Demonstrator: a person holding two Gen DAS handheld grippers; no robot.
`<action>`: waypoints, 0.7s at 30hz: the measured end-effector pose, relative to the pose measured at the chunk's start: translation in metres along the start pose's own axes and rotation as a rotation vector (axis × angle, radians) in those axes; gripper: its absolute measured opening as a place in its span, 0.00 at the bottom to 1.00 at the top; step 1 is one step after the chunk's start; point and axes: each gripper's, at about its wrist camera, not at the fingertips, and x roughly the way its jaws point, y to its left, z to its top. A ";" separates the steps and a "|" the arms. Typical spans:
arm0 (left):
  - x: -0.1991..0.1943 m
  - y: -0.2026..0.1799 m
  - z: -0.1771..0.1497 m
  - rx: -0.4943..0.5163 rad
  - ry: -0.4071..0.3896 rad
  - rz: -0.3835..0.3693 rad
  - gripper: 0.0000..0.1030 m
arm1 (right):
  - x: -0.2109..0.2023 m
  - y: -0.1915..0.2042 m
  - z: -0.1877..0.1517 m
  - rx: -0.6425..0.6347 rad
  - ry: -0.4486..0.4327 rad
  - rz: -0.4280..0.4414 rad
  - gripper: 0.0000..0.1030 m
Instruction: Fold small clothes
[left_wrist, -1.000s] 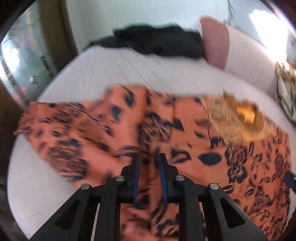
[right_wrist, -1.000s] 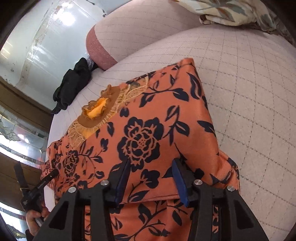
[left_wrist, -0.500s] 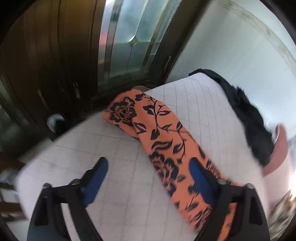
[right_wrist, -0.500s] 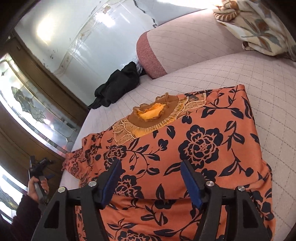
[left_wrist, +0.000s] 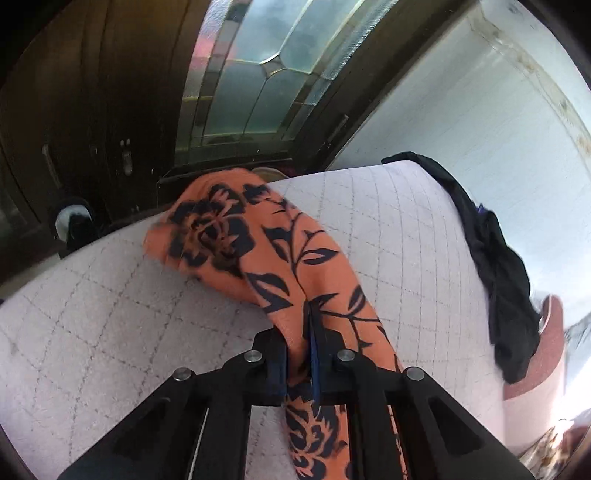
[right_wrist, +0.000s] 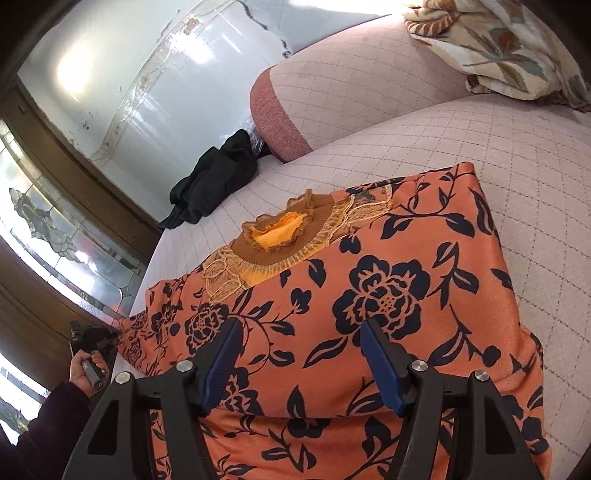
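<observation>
Left wrist view: your left gripper (left_wrist: 301, 354) has its jaws closed down on a pinch of the orange floral garment (left_wrist: 258, 251), cloth bunched between the blue pads. From the jaws the sleeve runs straight ahead and slightly left, its long axis along the fingers, and its free end hangs over the far edge of the quilted mattress (left_wrist: 388, 221) (the cuff end is a little blurred, so its exact lie is uncertain). The black garment (left_wrist: 506, 280) lies well off to the right, apart from the sleeve. Right wrist view: your right gripper (right_wrist: 301, 360) is spread wide with nothing between the pads, hovering over the body of the garment, which spreads forward of the fingers; collar ruffle (right_wrist: 284, 230) ahead, slightly left. Far left of these fingers your left hand (right_wrist: 86, 365) holds its tool at the sleeve end. Judgement: the sleeve is the left side's job; the fold should carry it rightward across the body, toward the open right gripper.
</observation>
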 end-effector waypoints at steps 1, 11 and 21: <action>-0.007 -0.008 -0.003 0.043 -0.020 0.004 0.08 | -0.001 -0.002 0.001 0.010 -0.009 -0.002 0.67; -0.159 -0.190 -0.109 0.745 -0.164 -0.201 0.07 | -0.041 -0.029 0.019 0.108 -0.138 -0.038 0.67; -0.224 -0.335 -0.334 1.224 0.039 -0.429 0.22 | -0.086 -0.071 0.037 0.213 -0.246 -0.039 0.67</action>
